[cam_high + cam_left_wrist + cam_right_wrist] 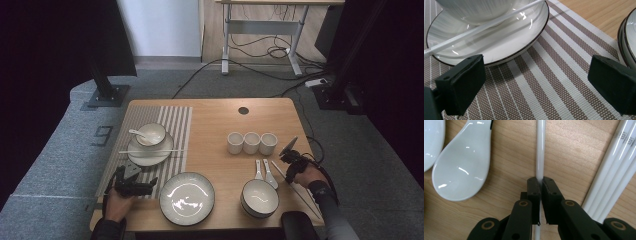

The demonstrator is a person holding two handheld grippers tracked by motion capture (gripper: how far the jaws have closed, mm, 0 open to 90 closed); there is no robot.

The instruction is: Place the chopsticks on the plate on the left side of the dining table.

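At the lower right of the high view, our right claw (291, 159) pinches one chopstick (540, 157) lying flat on the tabletop (220, 125), beside a spoon (461, 167) and a bundle of spare chopsticks (614, 167). The grip sits near one end, so we risk it pivoting or slipping as it lifts. Our left claw (534, 82) hangs spread over the mat (544, 75) at lower left, near a plate (499, 42).

White chopstick (540, 150) flat on wooden table, pinched at one end.
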